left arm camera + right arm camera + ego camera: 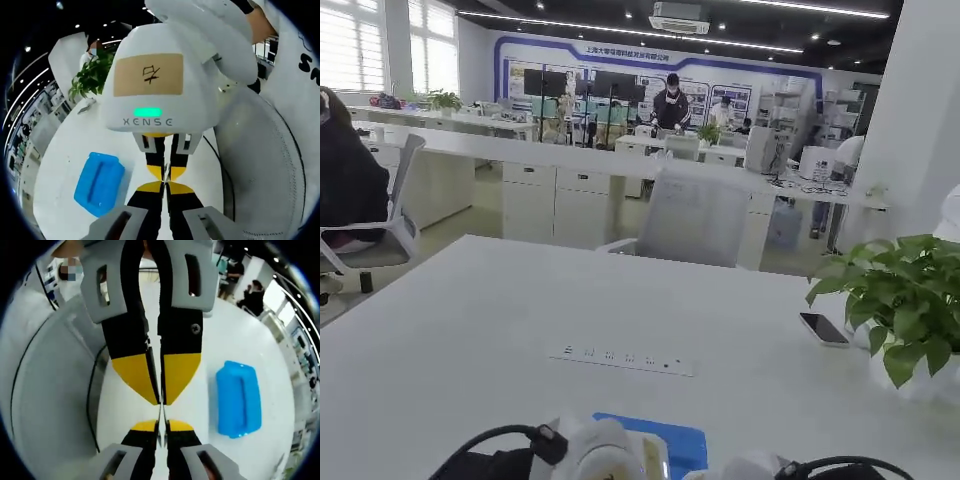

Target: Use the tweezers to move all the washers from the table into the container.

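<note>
Left gripper view: your left gripper [164, 186] has its yellow fingertips [150, 187] pressed together, leaving a hairline slit, with nothing I can make out between them. Your right gripper [161, 427] is the same in the right gripper view: tips closed up, with a thin grey line in the slit that is too thin to identify. The two grippers point at each other nose to nose, tips touching or all but touching; can't tell which. Both hang over the white table [60, 165]. The blue container [100, 183] sits on that table near the tips, left of them in the left gripper view and right of them in the right gripper view. It is apart from both grippers, with nothing in between. The right gripper's white body, with a tan label and a green light, blocks much of the left gripper view ahead. A potted plant [92, 75] stands behind it. Head view looks out across the room. It catches the container at the bottom edge, partly behind a gripper body [605, 450]. It adds a socket strip [620, 358] in the tabletop, a phone [823, 329] near the plant, and a grey chair [690, 220] beyond the table.
</note>
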`<state>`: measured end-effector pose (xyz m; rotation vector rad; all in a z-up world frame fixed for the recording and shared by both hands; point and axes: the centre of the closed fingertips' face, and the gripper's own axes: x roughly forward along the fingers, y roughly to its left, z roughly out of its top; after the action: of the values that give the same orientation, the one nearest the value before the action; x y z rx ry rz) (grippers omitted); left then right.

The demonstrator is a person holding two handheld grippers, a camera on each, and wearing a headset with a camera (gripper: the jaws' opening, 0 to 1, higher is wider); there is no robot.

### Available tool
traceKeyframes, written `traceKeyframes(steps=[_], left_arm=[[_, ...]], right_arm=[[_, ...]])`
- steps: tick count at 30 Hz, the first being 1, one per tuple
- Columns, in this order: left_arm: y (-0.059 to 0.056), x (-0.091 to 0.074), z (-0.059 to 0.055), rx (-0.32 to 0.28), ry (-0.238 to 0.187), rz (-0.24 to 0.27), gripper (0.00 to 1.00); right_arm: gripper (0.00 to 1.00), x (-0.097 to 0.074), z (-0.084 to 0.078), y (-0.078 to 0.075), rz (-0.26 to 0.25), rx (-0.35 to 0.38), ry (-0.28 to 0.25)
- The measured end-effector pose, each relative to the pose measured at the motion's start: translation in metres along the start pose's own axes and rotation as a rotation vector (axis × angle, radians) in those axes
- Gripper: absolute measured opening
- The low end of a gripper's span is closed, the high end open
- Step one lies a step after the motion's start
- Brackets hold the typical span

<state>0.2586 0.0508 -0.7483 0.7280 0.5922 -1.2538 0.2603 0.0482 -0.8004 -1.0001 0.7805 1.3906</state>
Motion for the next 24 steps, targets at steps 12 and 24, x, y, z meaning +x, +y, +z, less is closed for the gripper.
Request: traceKeyframes(steps=[12, 24], left_arm=[[0.004, 0.034, -0.051, -0.111, 0.030, -0.011, 0.00], [0.008, 0.063, -0.093, -0.141, 0.101, -0.040, 0.00]], right_arm=[[0.03, 0.039, -0.015, -0.004, -0.001, -0.020, 0.019], [0.14, 0.052, -0.031, -0.015, -0.170, 0.225, -0.084]])
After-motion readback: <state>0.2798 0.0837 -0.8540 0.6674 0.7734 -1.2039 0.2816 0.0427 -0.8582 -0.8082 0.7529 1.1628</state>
